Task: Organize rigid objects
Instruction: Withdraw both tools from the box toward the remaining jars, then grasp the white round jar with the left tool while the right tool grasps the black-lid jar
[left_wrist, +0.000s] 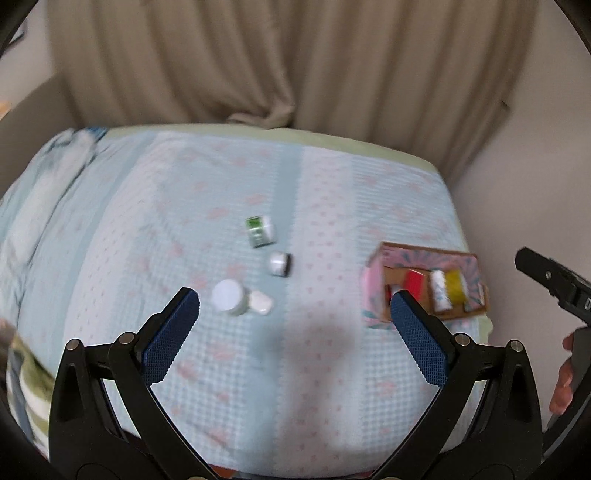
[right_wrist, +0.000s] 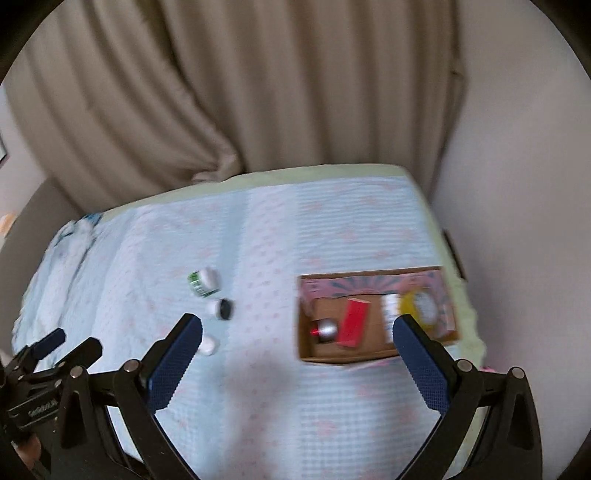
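1. My left gripper (left_wrist: 295, 306) hangs over the bed (left_wrist: 184, 192) with jaws spread wide, nothing between them. Blue ribbed pads (left_wrist: 171, 336) should bite well on smooth plastic.
2. Leftmost loose item: white jar (left_wrist: 228, 296), lid up, just beyond my left finger. Probably light, hard and slick. I'd squeeze across the round body below the lid, not the lid rim.
3. Small white piece (left_wrist: 261, 302) touching or just beside the jar; too blurred to tell what it is. Looks tiny and light, and may sink into the soft cover, so I'd pinch it low.
4. Green-label bottle (left_wrist: 260, 230) lying on its side, farther back. It is stiff and will likely roll; I'd grip across the body, not end to end.
5. Black-and-white jar (left_wrist: 280, 263) between the green bottle and the white jar, also on its side. It is short and may slip, so I'd take it around the middle.
6. Box (right_wrist: 373, 275) sits well to the right, near the bed's right edge, open top. Inside, left to right: silver-red thing (right_wrist: 325, 329), red pack (right_wrist: 354, 322), white bottle (right_wrist: 390, 308), yellow item (right_wrist: 408, 306). There is free room at the front-left of the box.
7. My right gripper (right_wrist: 297, 325) is also spread wide and empty, hanging between the loose items and the box.
8. My read: four pieces are still out on the bed. None looks fragile or heavy. The soft bed means pushing down will tip them.
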